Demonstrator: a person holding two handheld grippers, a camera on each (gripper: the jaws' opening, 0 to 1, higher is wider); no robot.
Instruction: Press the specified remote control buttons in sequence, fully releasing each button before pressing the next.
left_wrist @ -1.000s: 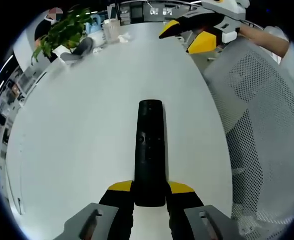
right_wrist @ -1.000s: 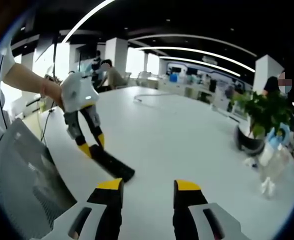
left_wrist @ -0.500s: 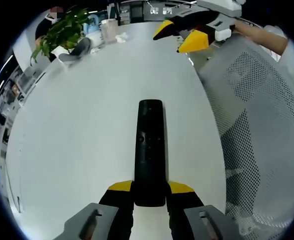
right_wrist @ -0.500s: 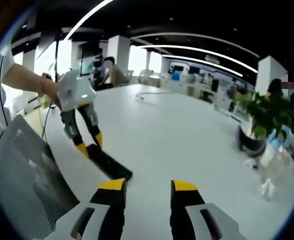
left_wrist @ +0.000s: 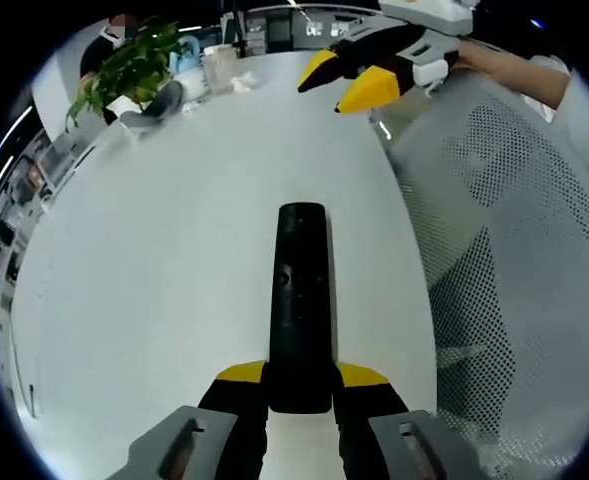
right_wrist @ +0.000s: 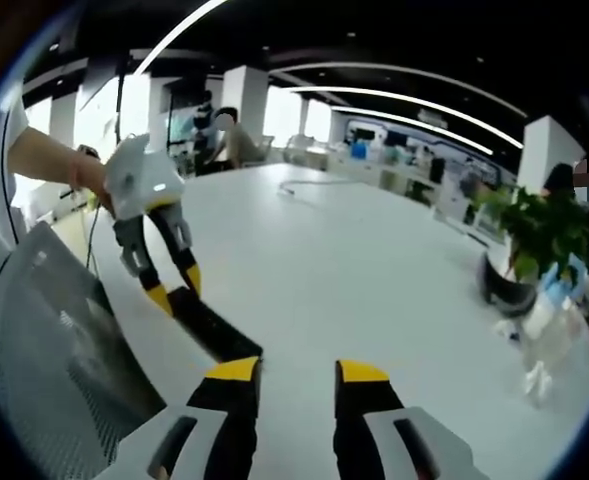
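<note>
A long black remote control (left_wrist: 302, 290) lies lengthwise between the jaws of my left gripper (left_wrist: 302, 376), which is shut on its near end. Its buttons face up over the white table (left_wrist: 174, 250). My right gripper (left_wrist: 344, 82) comes in at the top right of the left gripper view, above the table's far side and well away from the remote. In the right gripper view my right gripper (right_wrist: 296, 372) is open with nothing between its jaws. There, the left gripper (right_wrist: 174, 290) holds the remote (right_wrist: 212, 330) to the left, just beyond the right gripper's left jaw.
A grey mesh chair (left_wrist: 514, 260) (right_wrist: 54, 350) stands against the table's edge. A potted plant (left_wrist: 124, 65) (right_wrist: 534, 230) and clear bottles (left_wrist: 219, 62) (right_wrist: 539, 320) sit at the table's far side. A cable (right_wrist: 304, 185) lies further back. People sit in the background.
The right gripper has drifted closer toward the remote and its jaws have narrowed a little. The left gripper keeps its hold on the remote.
</note>
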